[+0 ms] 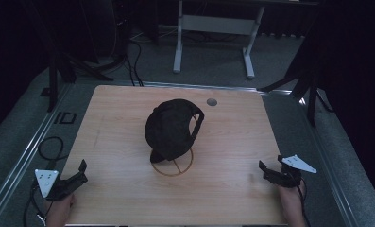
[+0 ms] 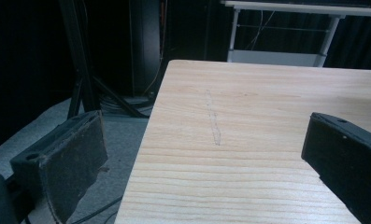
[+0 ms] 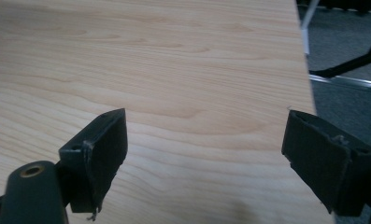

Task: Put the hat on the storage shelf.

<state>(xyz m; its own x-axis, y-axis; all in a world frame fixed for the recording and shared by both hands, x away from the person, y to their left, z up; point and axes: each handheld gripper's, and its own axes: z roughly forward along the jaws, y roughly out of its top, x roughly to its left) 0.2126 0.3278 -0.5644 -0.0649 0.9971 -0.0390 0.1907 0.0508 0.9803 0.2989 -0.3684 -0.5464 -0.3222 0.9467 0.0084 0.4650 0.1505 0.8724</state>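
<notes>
A black cap sits on a round wooden stand in the middle of the wooden table. My left gripper rests at the table's front left corner, jaws wide apart with nothing between them. In the left gripper view its fingers frame the table's left edge. My right gripper lies at the front right edge, also open and empty. In the right gripper view its fingers spread over bare wood near the right edge. Both grippers are well apart from the cap.
A small grey disc lies near the table's far edge. Black tripod legs stand at the left and right of the table. A white desk frame stands behind. Cables lie on the floor at the left.
</notes>
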